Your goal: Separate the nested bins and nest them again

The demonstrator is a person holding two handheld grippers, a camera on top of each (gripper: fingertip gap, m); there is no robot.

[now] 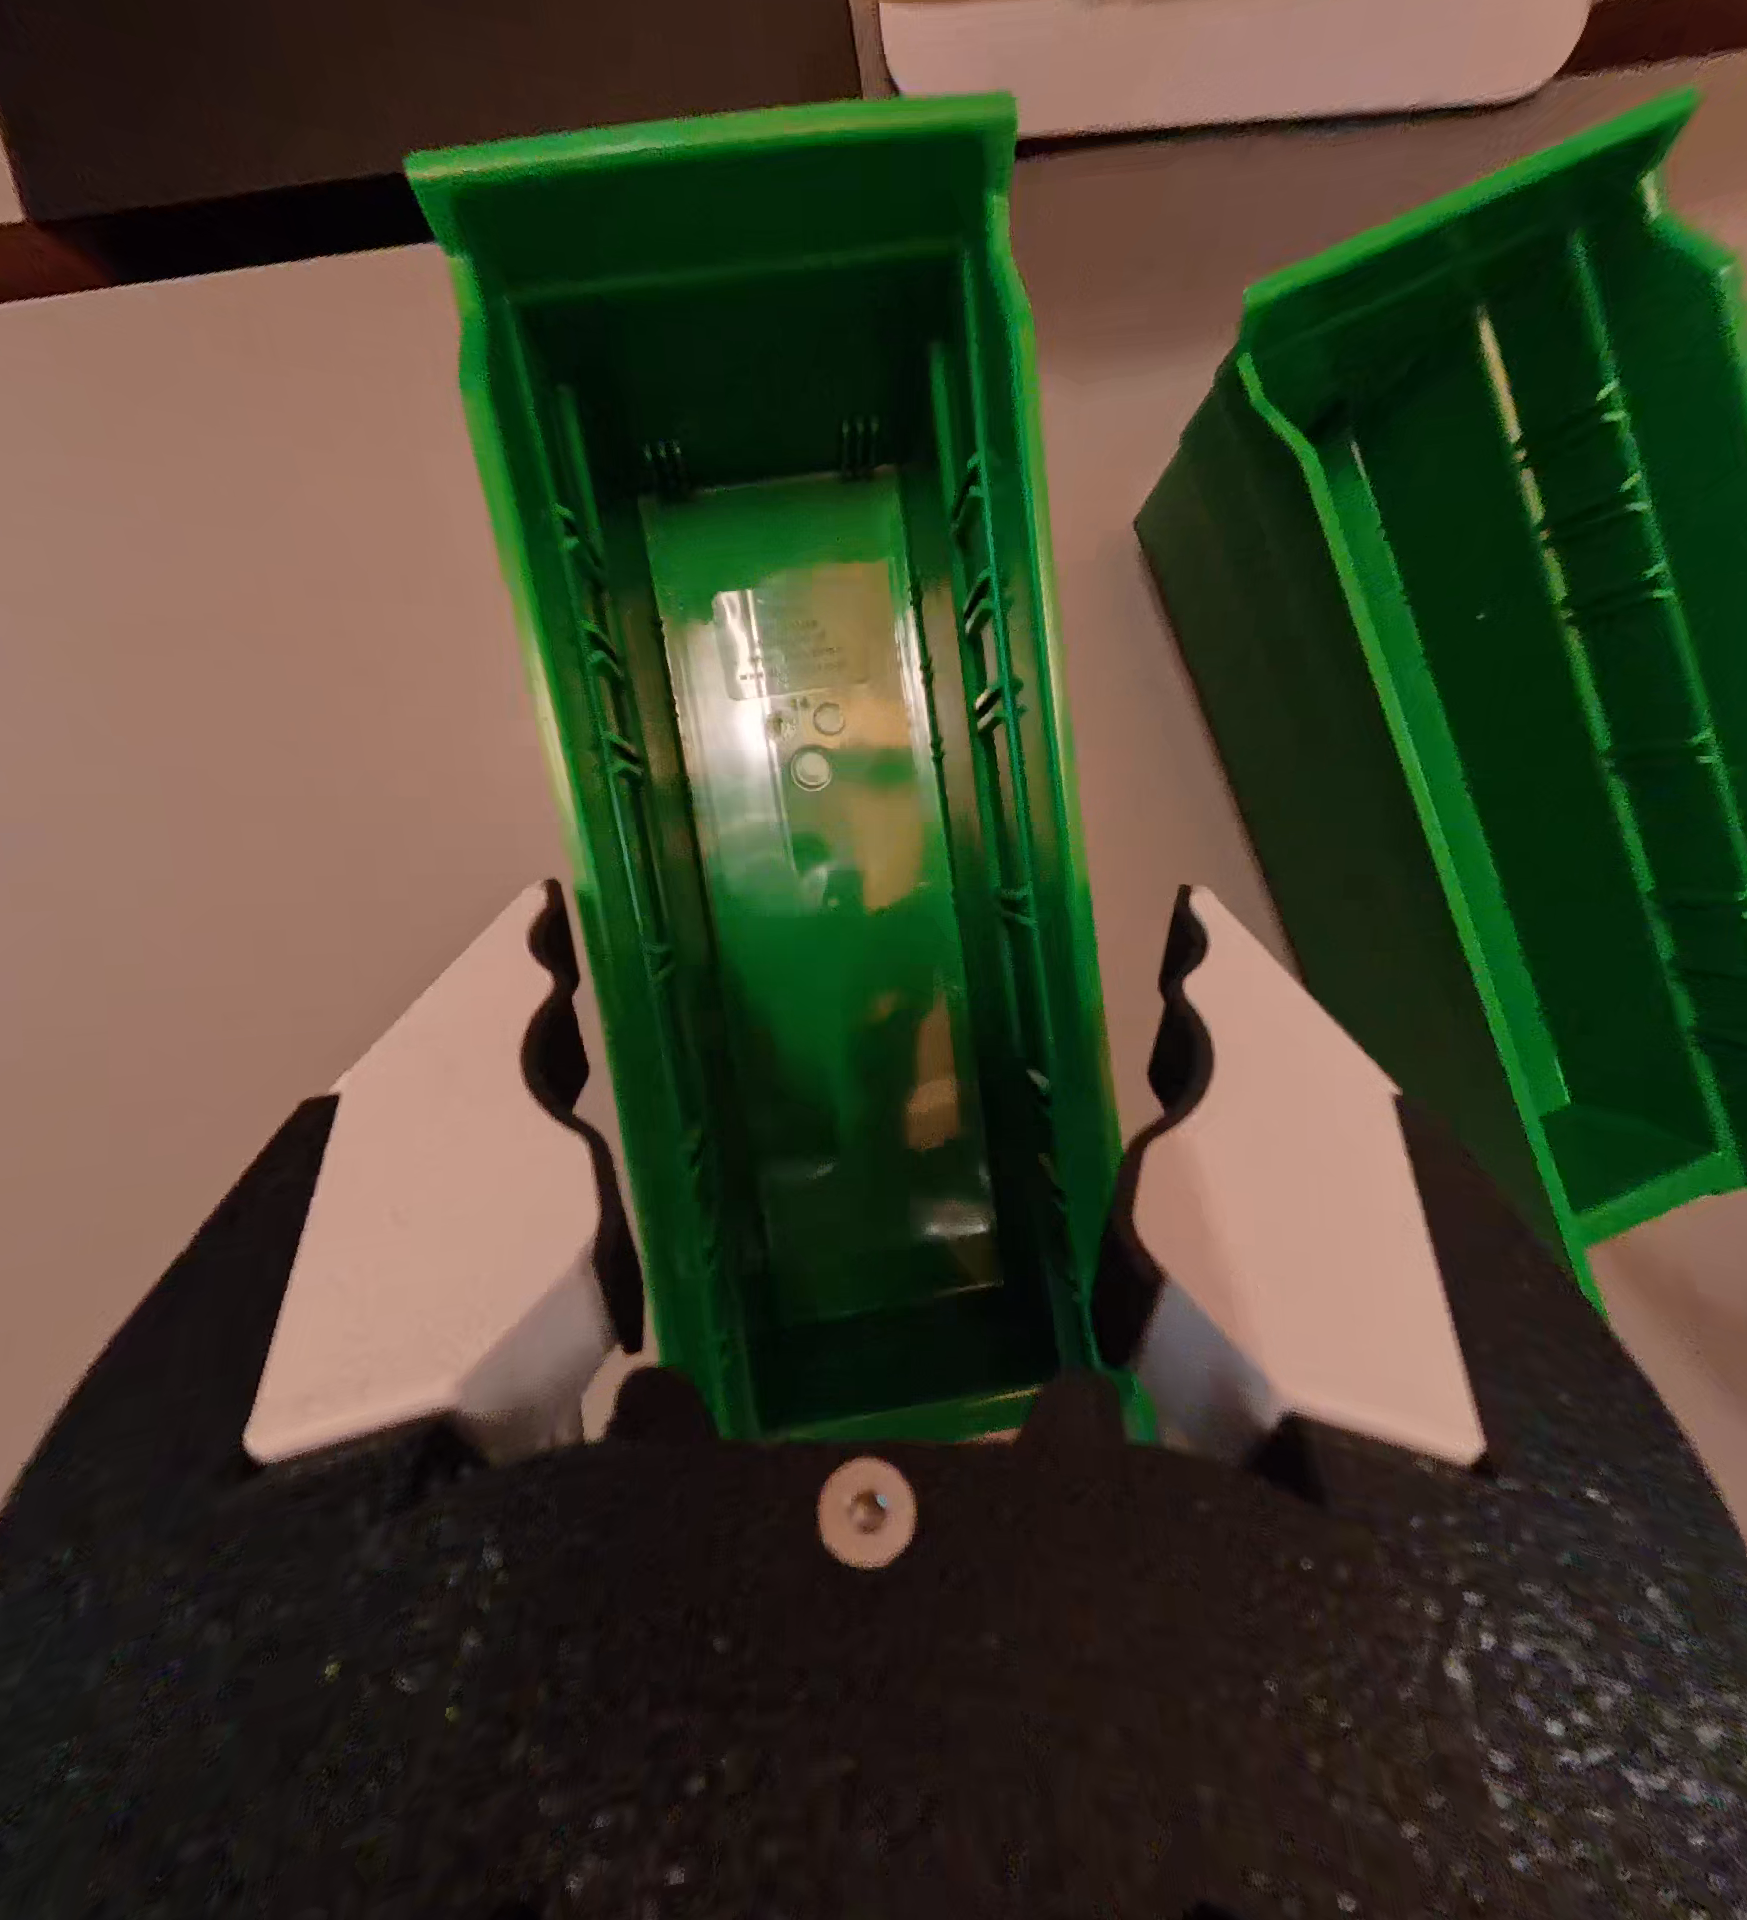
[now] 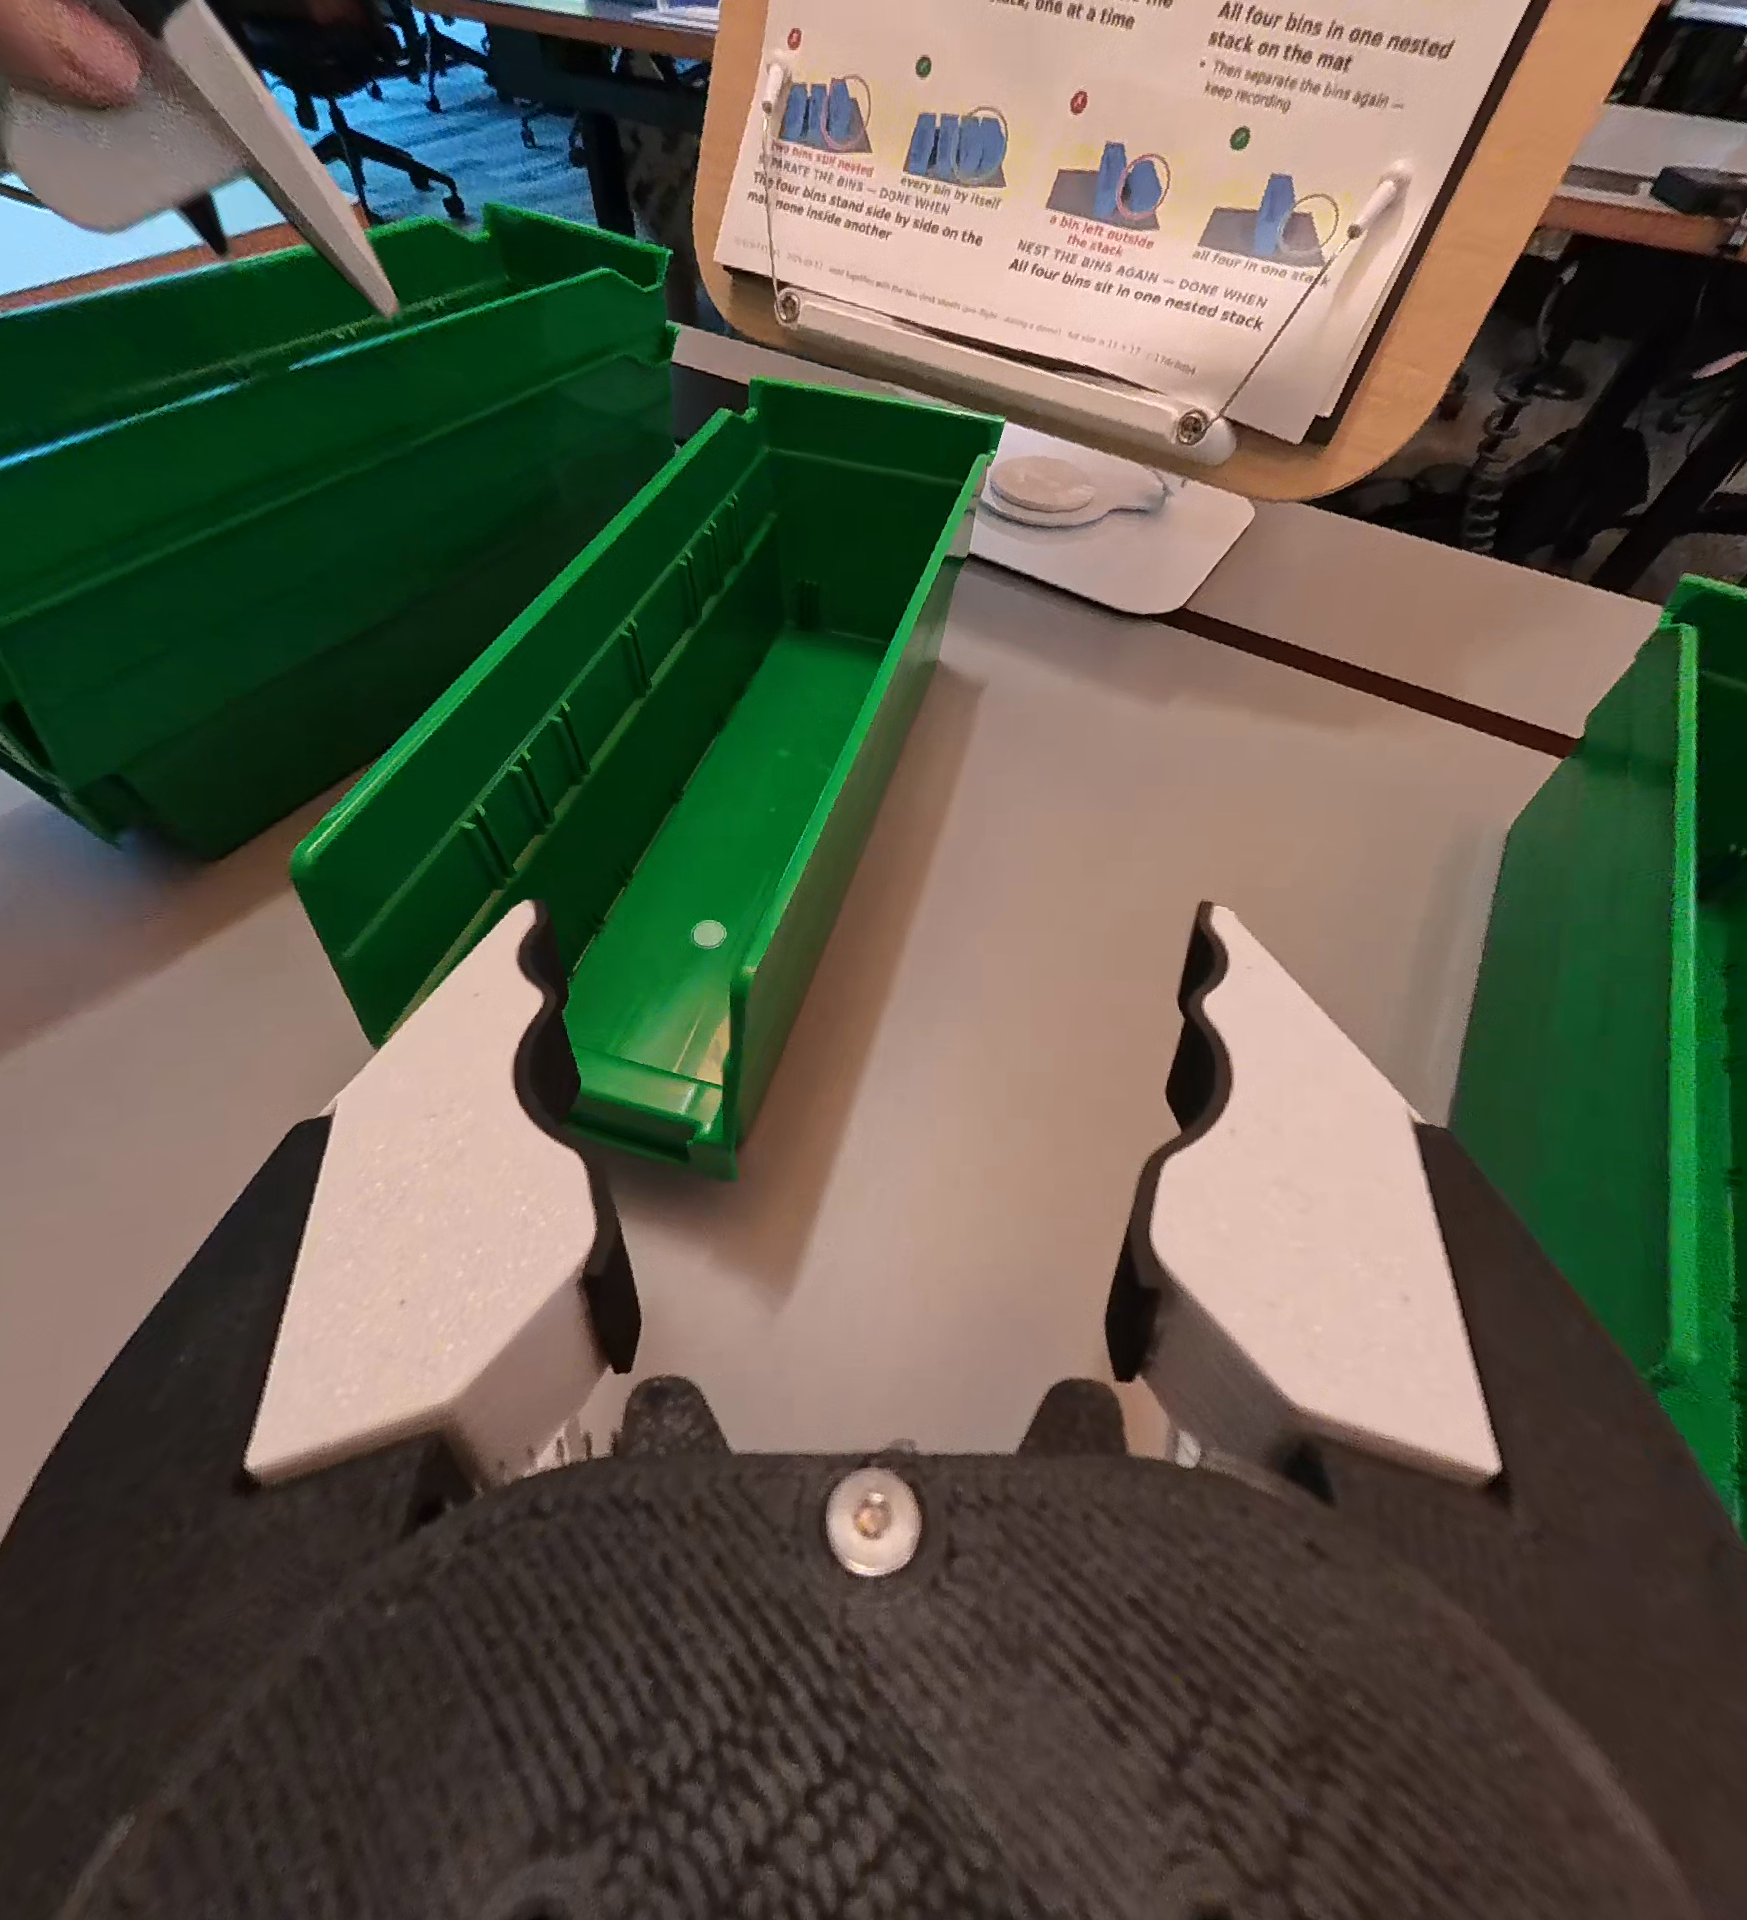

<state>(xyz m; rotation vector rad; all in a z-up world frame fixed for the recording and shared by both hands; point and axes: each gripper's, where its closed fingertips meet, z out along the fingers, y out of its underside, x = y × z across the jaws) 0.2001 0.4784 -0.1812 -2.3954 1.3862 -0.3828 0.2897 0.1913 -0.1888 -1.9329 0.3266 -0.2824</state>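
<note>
My left gripper (image 1: 869,904) looks down into a nested stack of green bins (image 1: 796,727). Its jaws straddle the stack, with the black pads (image 1: 614,1247) pressed against both outer walls. In the right wrist view one of its fingers (image 2: 277,135), held by a hand, meets the rim of that stack (image 2: 277,540) at the left. A single empty green bin (image 2: 703,790) stands on the table in the middle and also shows in the left wrist view (image 1: 1523,675). Another green bin (image 2: 1627,1039) stands at the right edge. My right gripper (image 2: 869,914) is open and empty, just right of the single bin's near end.
The bins stand on a grey table (image 2: 1056,831). An instruction sheet on a wooden board (image 2: 1108,208) stands on a white base (image 2: 1108,540) behind the bins. A dark box (image 1: 381,83) and a white object (image 1: 1212,62) sit past the stack. Office chairs and desks fill the background.
</note>
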